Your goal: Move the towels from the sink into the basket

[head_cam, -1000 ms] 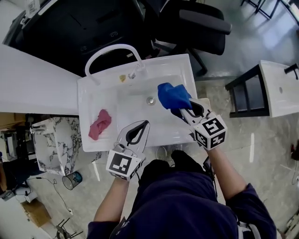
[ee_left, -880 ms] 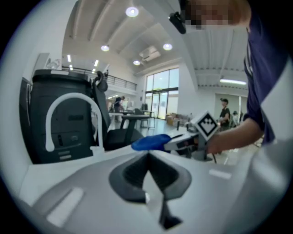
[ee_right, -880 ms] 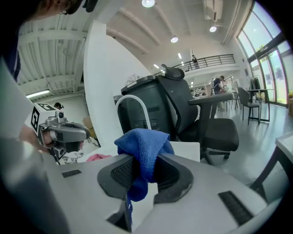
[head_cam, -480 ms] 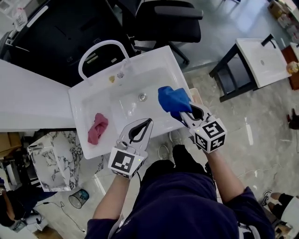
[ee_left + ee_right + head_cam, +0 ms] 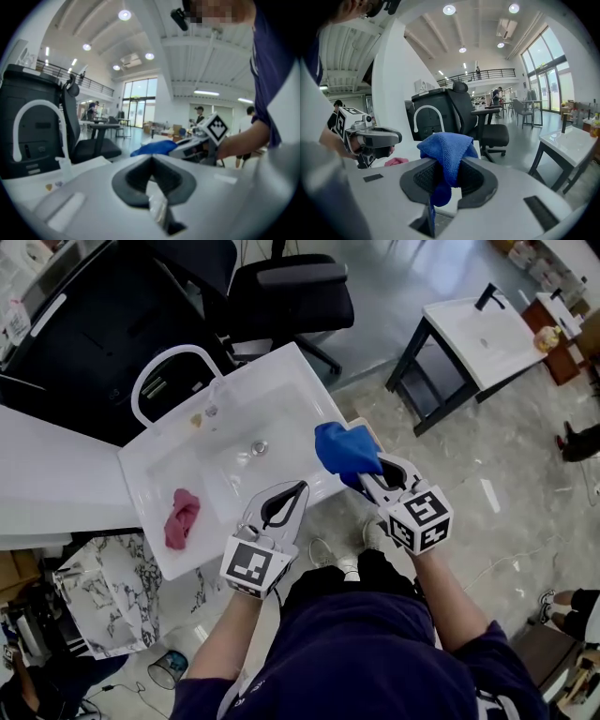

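In the head view a white sink (image 5: 150, 474) with an arched faucet (image 5: 178, 362) lies at the upper left. A crumpled pink towel (image 5: 181, 517) rests on its left side. My right gripper (image 5: 361, 472) is shut on a blue towel (image 5: 345, 450) and holds it in the air just past the sink's right corner. In the right gripper view the blue towel (image 5: 447, 150) bulges up between the jaws, with the pink towel (image 5: 396, 161) behind it. My left gripper (image 5: 296, 489) is shut and empty at the sink's front edge. I cannot make out a basket.
A black office chair (image 5: 281, 292) stands behind the sink. A small white table on black legs (image 5: 478, 334) stands at the upper right on grey floor. A white counter (image 5: 47, 474) adjoins the sink at left, with a marble-patterned bin (image 5: 94, 587) below it.
Both grippers have drawn back and to the right of the sink. The blue towel has gone from over the basin to beyond the sink's right corner. The view has swung right.
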### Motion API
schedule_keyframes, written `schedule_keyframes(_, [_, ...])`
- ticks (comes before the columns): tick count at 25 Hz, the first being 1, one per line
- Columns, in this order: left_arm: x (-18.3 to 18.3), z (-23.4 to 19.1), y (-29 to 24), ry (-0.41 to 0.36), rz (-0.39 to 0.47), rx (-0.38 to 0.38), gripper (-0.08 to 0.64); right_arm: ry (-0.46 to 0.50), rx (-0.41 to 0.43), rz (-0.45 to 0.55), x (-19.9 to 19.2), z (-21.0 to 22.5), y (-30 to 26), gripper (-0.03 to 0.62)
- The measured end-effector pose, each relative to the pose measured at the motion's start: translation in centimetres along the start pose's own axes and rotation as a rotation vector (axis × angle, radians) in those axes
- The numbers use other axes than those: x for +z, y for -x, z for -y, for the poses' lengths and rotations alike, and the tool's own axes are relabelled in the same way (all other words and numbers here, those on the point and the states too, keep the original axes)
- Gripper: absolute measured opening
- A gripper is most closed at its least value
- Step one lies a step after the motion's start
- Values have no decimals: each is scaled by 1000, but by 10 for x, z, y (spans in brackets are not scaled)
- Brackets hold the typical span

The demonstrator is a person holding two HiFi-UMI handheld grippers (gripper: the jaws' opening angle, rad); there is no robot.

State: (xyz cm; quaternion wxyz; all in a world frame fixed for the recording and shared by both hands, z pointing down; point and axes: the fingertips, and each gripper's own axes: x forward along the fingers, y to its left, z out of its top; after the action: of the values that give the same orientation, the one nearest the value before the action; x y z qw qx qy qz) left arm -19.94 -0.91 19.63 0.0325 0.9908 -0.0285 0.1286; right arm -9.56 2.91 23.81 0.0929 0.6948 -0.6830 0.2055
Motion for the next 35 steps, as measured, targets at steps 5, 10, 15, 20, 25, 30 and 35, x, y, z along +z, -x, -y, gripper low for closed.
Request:
schedule_keyframes(5, [9,29,-24,-24,-6,-47,3,-7,-39,23,-2,22,30,87])
schedule_keyframes(10, [15,67,-52,-45,-16,-84,3,-37,-63,42,-14,56,67,87])
schedule_keyframes(15, [21,111,-96,-59,-36,-93,3,-61,-65,54,-26,104,106,87])
schedule_keyframes(20, [33,160,-145,-68,-59,-81,3,-78,-46,58,-40,160,148,87])
schedule_keyframes(25, [38,204,-194,-57,-76,-62,3,-75,-36,66,-50,219,189,87])
schedule_keyframes(30, [42,235,-229,-66,-83,-74,3,-93,-53,68,-62,265,216,87])
schedule_keyframes(35, [44,251,-253,-72,-97,-90,3,-108,-70,74,-68,290,237,87])
